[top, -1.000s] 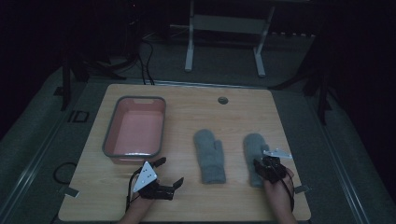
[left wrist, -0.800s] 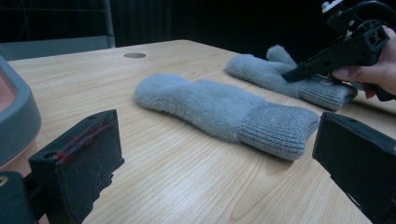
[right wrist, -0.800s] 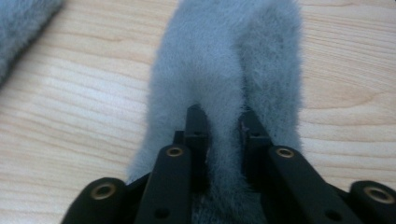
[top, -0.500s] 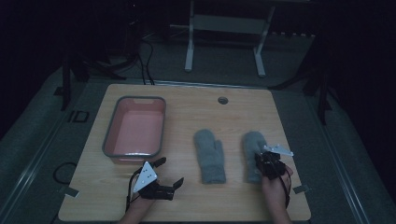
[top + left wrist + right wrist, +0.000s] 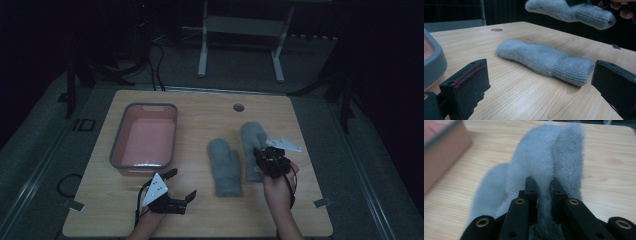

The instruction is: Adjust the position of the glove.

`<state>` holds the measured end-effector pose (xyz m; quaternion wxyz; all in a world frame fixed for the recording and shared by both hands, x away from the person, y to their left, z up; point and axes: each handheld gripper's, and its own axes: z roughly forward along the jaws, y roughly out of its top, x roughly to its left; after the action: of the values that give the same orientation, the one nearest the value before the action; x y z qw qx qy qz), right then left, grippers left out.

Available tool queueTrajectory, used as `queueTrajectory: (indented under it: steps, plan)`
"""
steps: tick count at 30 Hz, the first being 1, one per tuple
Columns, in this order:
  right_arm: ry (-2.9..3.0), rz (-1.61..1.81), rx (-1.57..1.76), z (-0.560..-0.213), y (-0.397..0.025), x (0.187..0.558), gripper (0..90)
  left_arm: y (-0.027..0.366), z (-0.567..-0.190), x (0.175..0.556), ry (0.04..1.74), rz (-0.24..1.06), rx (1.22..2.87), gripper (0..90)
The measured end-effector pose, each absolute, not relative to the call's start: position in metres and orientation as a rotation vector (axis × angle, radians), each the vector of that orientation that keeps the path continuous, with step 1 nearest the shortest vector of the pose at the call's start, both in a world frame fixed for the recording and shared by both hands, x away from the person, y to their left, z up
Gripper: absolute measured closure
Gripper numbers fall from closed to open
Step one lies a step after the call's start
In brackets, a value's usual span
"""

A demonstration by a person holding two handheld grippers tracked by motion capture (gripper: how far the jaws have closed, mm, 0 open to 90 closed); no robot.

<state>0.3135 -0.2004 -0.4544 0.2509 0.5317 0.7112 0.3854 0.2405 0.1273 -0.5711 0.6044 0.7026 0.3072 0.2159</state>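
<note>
A dim room surrounds a pale wooden table (image 5: 150, 215). Right of centre in the high view, my right gripper (image 5: 270, 159) is clamped on a fuzzy grey mitten (image 5: 252, 140), pinching a fold of it and holding it clear of the wood. A second grey mitten (image 5: 223, 165) lies flat at centre. A pink tub (image 5: 116, 150) sits at centre left. My left gripper (image 5: 176, 191) rests low at the bottom, jaws spread wide, holding nothing. I judge I should carry the mitten high so its cuff clears the other one.
</note>
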Motion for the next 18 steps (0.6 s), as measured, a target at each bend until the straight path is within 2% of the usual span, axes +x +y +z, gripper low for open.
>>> queueTrajectory:
  steps: [9,18]
  plan:
    - [1.998,1.127,1.428,-0.452,-0.162,0.306,80.5,0.127,-0.571,0.240,0.711,0.499,1.625,1.7]
    - [2.079,1.086,1.461,-0.479,-0.136,0.308,80.5,0.128,-0.571,0.240,0.709,0.498,1.624,1.7]
